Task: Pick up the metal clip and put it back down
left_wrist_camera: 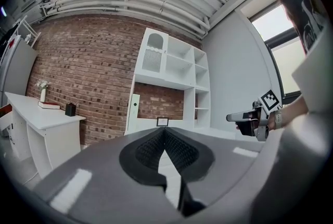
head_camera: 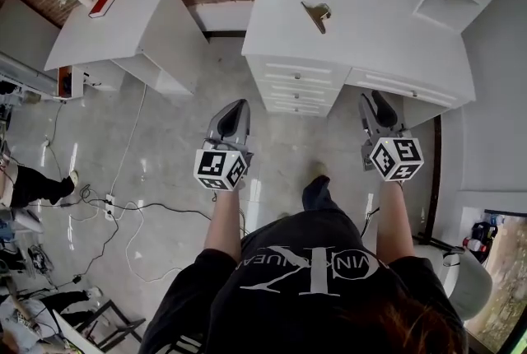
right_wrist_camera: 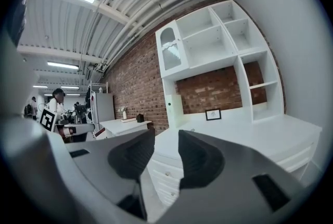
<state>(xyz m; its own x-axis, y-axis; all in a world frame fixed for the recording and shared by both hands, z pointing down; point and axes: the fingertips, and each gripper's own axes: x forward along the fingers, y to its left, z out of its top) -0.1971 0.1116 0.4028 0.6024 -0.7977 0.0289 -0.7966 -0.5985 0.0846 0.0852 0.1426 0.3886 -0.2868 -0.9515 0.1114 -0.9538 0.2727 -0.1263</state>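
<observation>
Head view: metal clip lying on white desk, far centre, untouched. Left gripper and right gripper near, over floor, well apart from clip.

Left gripper view: jaws together, nothing between.

Right gripper view: jaws apart, empty, desk ahead.

Step, as judged: approach, pick-up not yet begun. Next: forward reach to clip, jaws apart.

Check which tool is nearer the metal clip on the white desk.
Right, narrowly. The right tool hangs before the white desk's drawers, below-right of the silver metal clip; the left tool is over floor, below-left.
</observation>
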